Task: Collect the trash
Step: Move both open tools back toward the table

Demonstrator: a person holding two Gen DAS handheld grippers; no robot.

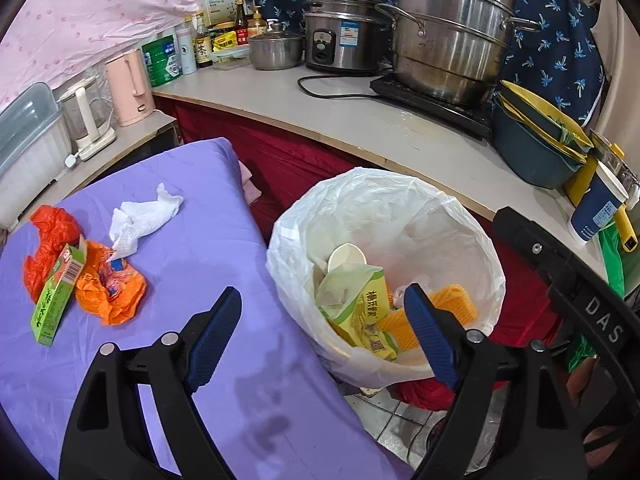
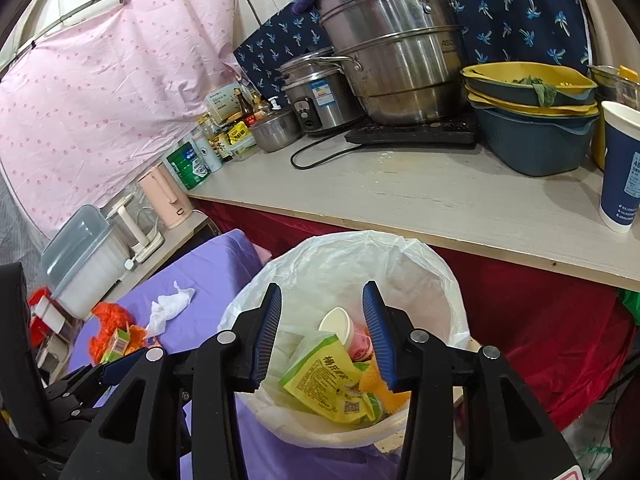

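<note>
A bin with a white plastic liner (image 1: 460, 216) (image 2: 420, 256) stands beside a purple-covered surface (image 1: 192, 272). Inside lie a yellow-green wrapper (image 1: 360, 300) (image 2: 324, 376), a paper cup (image 1: 346, 256) (image 2: 336, 322) and orange netting (image 1: 456, 300). On the purple cover lie a crumpled white tissue (image 1: 144, 216) (image 2: 170, 306), orange plastic bags (image 1: 108, 284) (image 2: 108, 324) and a green carton (image 1: 60, 288) (image 2: 118, 344). My left gripper (image 1: 324, 320) is open and empty at the bin's near-left rim. My right gripper (image 2: 322, 332) is open and empty above the bin's mouth.
A counter (image 1: 360, 120) (image 2: 440, 200) behind the bin holds a steel steamer pot (image 1: 448, 32), a rice cooker (image 1: 340, 36), stacked blue-and-yellow basins (image 2: 532, 120), a blue paper cup (image 2: 620, 168) and bottles. A pink kettle (image 1: 130, 88) and a clear box (image 1: 28, 140) stand at the left.
</note>
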